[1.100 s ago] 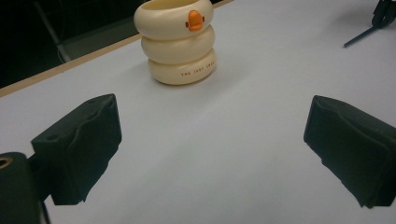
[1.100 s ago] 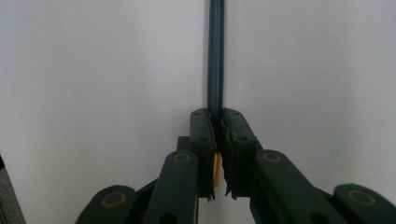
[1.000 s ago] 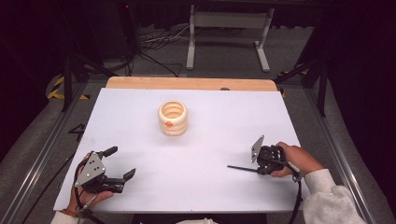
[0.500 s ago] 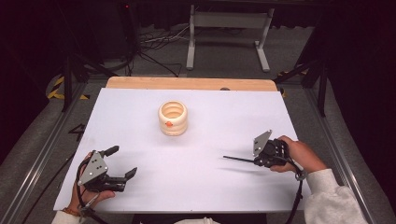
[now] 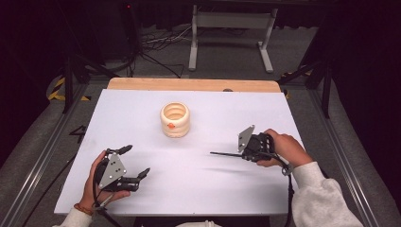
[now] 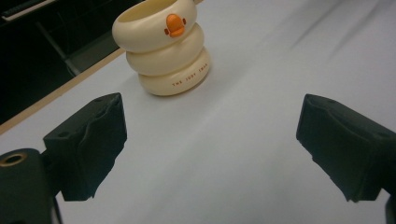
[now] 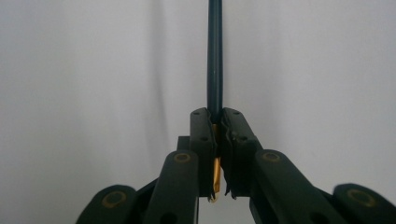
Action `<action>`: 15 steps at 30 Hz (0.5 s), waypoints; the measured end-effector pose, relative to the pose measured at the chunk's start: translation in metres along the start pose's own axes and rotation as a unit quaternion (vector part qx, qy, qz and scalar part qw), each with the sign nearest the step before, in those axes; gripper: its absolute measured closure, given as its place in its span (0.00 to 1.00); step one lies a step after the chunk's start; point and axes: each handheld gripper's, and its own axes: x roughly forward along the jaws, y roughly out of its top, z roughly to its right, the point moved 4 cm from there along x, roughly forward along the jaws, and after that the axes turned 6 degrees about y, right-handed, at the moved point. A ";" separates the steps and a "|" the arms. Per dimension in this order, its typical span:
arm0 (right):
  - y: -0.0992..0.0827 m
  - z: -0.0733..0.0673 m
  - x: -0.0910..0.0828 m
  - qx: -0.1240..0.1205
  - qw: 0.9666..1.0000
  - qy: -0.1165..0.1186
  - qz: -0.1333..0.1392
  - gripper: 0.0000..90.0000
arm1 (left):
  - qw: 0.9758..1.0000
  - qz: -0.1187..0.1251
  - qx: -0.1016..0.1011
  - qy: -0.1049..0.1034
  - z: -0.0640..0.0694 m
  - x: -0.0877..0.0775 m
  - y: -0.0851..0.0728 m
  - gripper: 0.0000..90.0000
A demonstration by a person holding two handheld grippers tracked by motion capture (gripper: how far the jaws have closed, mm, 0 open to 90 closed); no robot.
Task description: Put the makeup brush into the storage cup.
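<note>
A cream holder [image 5: 174,120] shaped like stacked rings, with an orange duck beak, stands upright mid-table; in the left gripper view the holder [image 6: 163,51] is ahead at upper left. My left gripper [image 5: 136,161] rests near the front left, well short of the holder. Its jaws [image 6: 210,140] are open and have just been closing a little, with nothing between them. My right gripper [image 5: 239,154] hovers at the right, shut on a thin dark pen [image 5: 222,153] that points left. In the right gripper view the pen [image 7: 215,56] sticks straight out from the shut gripper [image 7: 218,116], a gold end showing between the pads.
A white sheet [image 5: 142,118] covers the table, with a wooden strip [image 5: 189,84] along its far edge. Beyond it are a metal stand [image 5: 231,28] and cables on the dark floor. Metal rails run along both table sides.
The right gripper has risen and moved left and away from the front edge, carrying the pen. The left gripper has shifted slightly to the right.
</note>
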 end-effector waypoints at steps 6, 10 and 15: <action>0.032 0.005 0.004 -0.015 1.000 0.001 -0.010 0.94 | 1.000 -0.007 0.028 0.005 0.003 0.009 0.005 0.12; 0.048 0.007 0.004 -0.022 1.000 -0.006 -0.013 0.94 | 0.998 -0.016 0.055 0.007 0.006 0.017 0.009 0.12; 0.071 0.010 0.003 -0.028 0.999 -0.011 -0.013 0.94 | 0.994 -0.019 0.105 0.027 0.013 0.029 0.018 0.16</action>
